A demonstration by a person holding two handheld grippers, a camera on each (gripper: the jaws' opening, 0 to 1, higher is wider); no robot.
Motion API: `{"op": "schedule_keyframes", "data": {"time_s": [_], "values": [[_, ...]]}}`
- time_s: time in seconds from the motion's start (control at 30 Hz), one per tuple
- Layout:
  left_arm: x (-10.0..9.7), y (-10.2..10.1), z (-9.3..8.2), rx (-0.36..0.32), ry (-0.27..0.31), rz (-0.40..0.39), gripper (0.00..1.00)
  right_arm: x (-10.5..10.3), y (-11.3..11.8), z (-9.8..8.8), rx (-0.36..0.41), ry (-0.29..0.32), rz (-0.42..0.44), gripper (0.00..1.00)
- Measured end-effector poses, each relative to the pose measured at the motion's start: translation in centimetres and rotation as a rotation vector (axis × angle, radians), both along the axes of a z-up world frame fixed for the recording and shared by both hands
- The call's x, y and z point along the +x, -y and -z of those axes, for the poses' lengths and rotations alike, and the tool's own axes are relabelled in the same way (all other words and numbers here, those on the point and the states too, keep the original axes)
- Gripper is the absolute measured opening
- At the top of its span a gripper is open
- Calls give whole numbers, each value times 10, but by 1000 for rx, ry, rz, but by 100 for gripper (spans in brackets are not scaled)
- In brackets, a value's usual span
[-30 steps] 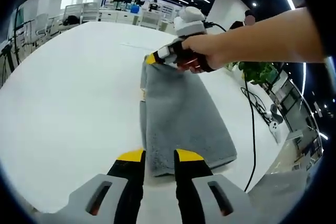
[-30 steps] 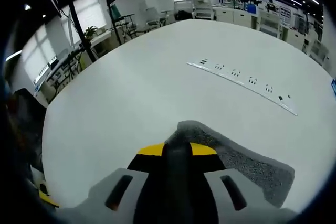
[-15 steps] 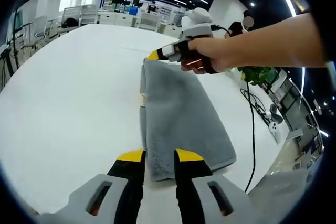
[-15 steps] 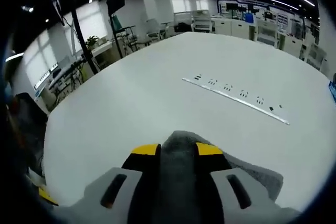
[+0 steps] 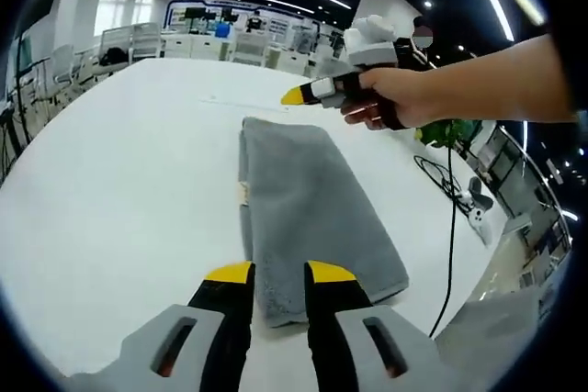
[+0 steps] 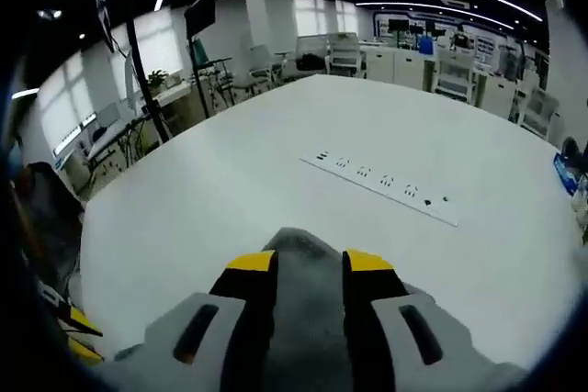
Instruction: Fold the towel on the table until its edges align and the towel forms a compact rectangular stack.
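A grey towel [image 5: 308, 204] lies folded into a long strip on the white table [image 5: 119, 208]. My left gripper [image 5: 279, 274] sits at the strip's near end, its yellow-tipped jaws apart, with the towel's near edge lying flat between them. A hand [image 5: 395, 98] holds my right gripper [image 5: 296, 95] in the air just past the towel's far end, clear of the cloth. In the right gripper view, my right gripper [image 6: 309, 262] is open, and the towel [image 6: 308, 268] shows below, between its jaws.
A white power strip [image 6: 386, 185] runs flat across the table beyond the towel. A black cable [image 5: 450, 227] hangs off the table's right edge near a green plant [image 5: 450, 130]. Office desks and chairs stand far behind.
My right gripper opened, let go of the towel's far end and rose away from it. The far end now lies flat. The left gripper stayed in place.
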State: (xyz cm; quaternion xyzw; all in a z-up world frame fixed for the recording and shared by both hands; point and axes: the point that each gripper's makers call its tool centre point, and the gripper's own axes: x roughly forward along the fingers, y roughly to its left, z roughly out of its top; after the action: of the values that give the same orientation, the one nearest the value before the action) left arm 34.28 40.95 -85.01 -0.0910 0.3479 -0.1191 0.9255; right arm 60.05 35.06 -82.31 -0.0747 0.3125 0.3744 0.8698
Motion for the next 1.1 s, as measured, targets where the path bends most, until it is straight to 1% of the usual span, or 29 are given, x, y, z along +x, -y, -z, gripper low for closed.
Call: {"op": "schedule_keyframes", "data": {"time_s": [0.03, 0.07, 0.1, 0.13, 0.17, 0.2, 0.3, 0.4, 0.6, 0.7, 0.73, 0.83, 0.87, 0.97, 1.03, 1.1], "values": [[1, 0, -2, 6, 5, 6, 22, -1, 1, -4, 0, 9, 0, 27], [1, -1, -4, 10, 10, 9, 22, 0, 2, 3, -1, 14, -1, 27], [3, -2, -7, 14, 16, 11, 22, 0, 3, 2, 1, 16, 0, 27], [4, -2, -8, 15, 19, 12, 22, -1, 5, -6, 4, 22, 0, 27], [5, -3, -10, 15, 23, 11, 22, -1, 6, -7, 5, 24, 0, 28], [8, -5, -12, 20, 30, 11, 22, -6, 7, -14, 10, 30, 3, 28], [9, -8, -17, 21, 36, 8, 22, -16, 10, -26, 16, 44, 7, 28], [11, -8, -21, 29, 45, 11, 22, -14, 11, -25, 11, 51, 4, 29], [13, -6, -29, 44, 64, 29, 22, -17, 19, -32, 7, 62, -14, 32], [14, -7, -32, 51, 69, 37, 22, -25, 24, -38, 30, 64, -4, 32], [15, -7, -32, 55, 69, 41, 22, -24, 24, -39, 39, 67, 2, 32], [19, -9, -35, 63, 76, 50, 22, -29, 30, -43, 41, 71, 9, 33], [21, -9, -36, 64, 78, 55, 22, -36, 33, -46, 41, 74, 7, 33], [25, -11, -38, 79, 85, 71, 22, -40, 35, -51, 41, 85, -3, 34], [27, -13, -41, 84, 90, 80, 22, -37, 40, -46, 30, 88, -15, 34], [29, -15, -44, 91, 96, 85, 22, -39, 44, -46, 21, 94, -23, 34]]}}
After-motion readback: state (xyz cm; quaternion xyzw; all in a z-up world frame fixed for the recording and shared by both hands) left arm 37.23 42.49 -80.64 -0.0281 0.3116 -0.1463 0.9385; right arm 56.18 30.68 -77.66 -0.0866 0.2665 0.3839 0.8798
